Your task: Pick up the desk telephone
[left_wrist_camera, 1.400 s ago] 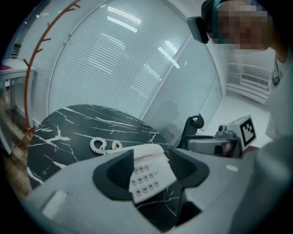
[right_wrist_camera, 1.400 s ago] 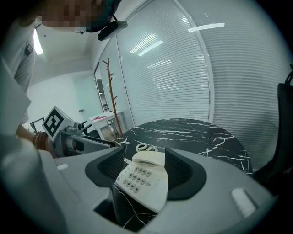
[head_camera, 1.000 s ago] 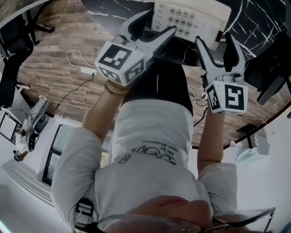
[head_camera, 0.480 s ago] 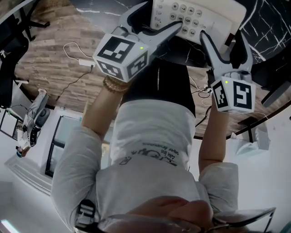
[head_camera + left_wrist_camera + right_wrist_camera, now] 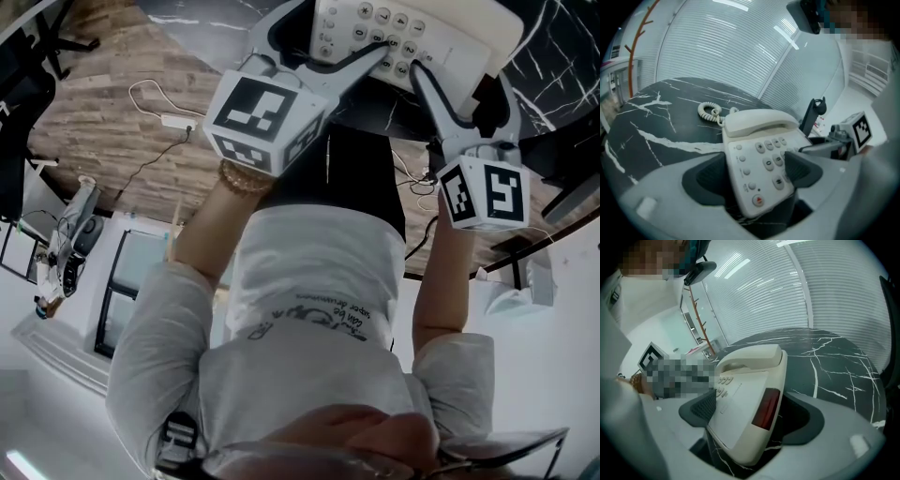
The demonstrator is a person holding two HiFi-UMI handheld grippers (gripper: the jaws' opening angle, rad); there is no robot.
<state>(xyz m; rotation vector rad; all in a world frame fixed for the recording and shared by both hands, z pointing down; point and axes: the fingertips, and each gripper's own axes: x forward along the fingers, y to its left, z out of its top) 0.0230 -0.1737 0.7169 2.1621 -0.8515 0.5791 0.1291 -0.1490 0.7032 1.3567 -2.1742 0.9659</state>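
A cream desk telephone (image 5: 441, 37) rests on the black marble table (image 5: 553, 47), its handset (image 5: 759, 123) in the cradle and a coiled cord (image 5: 708, 111) behind it. My left gripper (image 5: 323, 42) straddles the phone's near left corner. Its jaws are still opening; the keypad corner (image 5: 759, 187) lies between the pads without being pinched. My right gripper (image 5: 459, 80) straddles the near right corner. In the right gripper view the phone's side with a dark red panel (image 5: 764, 408) sits between the wide jaws of that gripper (image 5: 750, 416), a gap showing beside the right pad (image 5: 801, 420).
The table's rounded edge is close to the person's body. On the wooden floor to the left lies a white cable with an adapter (image 5: 173, 120). A black chair (image 5: 562, 141) stands at the right. A black stand (image 5: 813, 112) rises beyond the phone.
Both grippers have come down toward the table and reached further around the phone's near corners. Their jaws have spread wider.
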